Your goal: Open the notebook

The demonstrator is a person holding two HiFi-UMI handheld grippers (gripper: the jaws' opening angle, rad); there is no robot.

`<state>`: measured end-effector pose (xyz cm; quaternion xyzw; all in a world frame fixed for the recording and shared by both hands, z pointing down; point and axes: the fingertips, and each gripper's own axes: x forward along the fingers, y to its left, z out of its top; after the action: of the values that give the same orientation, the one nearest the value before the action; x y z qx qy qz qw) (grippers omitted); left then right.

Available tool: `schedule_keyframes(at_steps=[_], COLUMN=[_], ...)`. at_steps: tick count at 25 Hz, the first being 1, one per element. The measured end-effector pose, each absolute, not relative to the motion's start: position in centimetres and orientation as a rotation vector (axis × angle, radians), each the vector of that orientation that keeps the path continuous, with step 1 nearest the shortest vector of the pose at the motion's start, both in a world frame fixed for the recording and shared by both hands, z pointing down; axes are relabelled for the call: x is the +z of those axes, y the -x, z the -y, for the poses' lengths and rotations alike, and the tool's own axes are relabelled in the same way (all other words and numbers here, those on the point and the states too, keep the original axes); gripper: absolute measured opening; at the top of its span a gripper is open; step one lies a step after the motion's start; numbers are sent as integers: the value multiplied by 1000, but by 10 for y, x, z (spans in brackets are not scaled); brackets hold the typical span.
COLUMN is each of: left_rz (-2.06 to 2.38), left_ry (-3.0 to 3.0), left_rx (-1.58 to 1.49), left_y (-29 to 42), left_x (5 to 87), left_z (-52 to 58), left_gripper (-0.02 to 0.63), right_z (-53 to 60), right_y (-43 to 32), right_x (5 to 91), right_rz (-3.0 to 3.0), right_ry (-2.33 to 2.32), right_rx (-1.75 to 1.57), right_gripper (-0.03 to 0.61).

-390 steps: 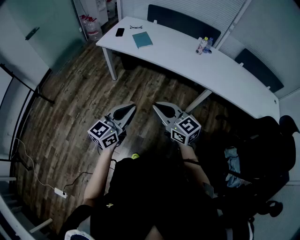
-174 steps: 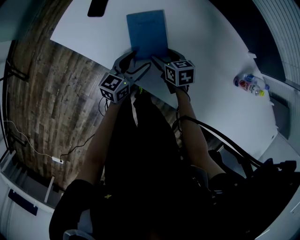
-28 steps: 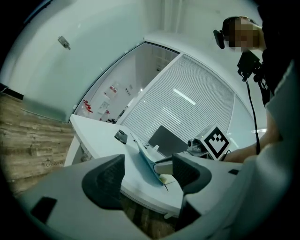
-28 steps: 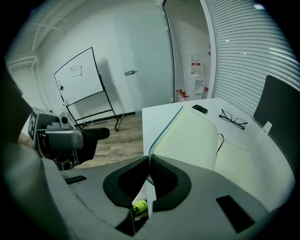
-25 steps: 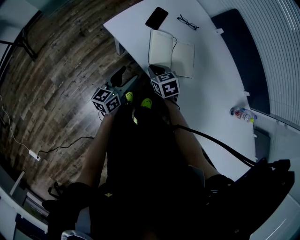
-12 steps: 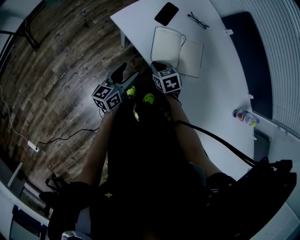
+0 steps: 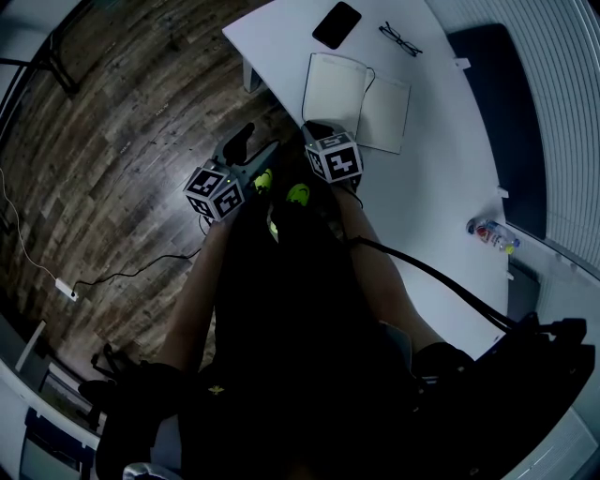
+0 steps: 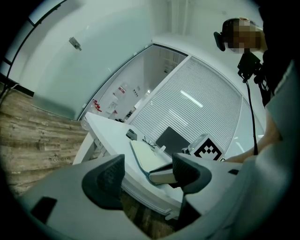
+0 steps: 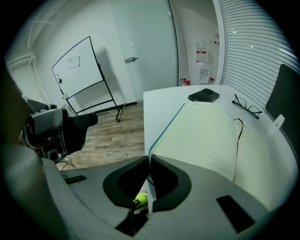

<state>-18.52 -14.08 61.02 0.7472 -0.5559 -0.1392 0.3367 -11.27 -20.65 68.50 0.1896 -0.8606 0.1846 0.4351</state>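
Observation:
The notebook (image 7: 354, 89) lies open on the white desk (image 7: 441, 169), its lined pages (image 9: 211, 136) up and a thin ribbon along the fold. My right gripper (image 7: 317, 133) is at its near left corner by the desk's edge. The jaws are shut (image 9: 149, 161) on the blue-edged cover (image 9: 166, 126), which runs straight in between them. My left gripper (image 7: 242, 152) hangs off the desk over the wooden floor, open (image 8: 147, 171) with nothing between its fingers. In the left gripper view the notebook (image 8: 143, 157) and the right gripper's marker cube (image 8: 206, 149) show beyond the jaws.
A black phone (image 7: 337, 25) and a pair of glasses (image 7: 400, 39) lie just past the notebook. A small bottle (image 7: 489, 234) stands far right on the desk. A dark panel (image 7: 487, 66) backs the desk. A whiteboard on a stand (image 9: 77, 70) is off to the left.
My right gripper has sunk a little with the cover, and the left page now lies flatter on the desk. The left gripper has stayed put.

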Motion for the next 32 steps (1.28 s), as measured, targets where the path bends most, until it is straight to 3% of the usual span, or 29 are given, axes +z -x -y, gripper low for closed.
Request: schedule_keyframes(at_steps=[32], left_rz=[1406], left_ry=[-1999], left_rx=[-330], left_y=[180], left_x=[602], left_z=[145], left_gripper=[311], right_z=[200], right_y=[117], right_x=[689], right_rz=[2151], right_ry=[-480], right_rx=[569], right_gripper=[63])
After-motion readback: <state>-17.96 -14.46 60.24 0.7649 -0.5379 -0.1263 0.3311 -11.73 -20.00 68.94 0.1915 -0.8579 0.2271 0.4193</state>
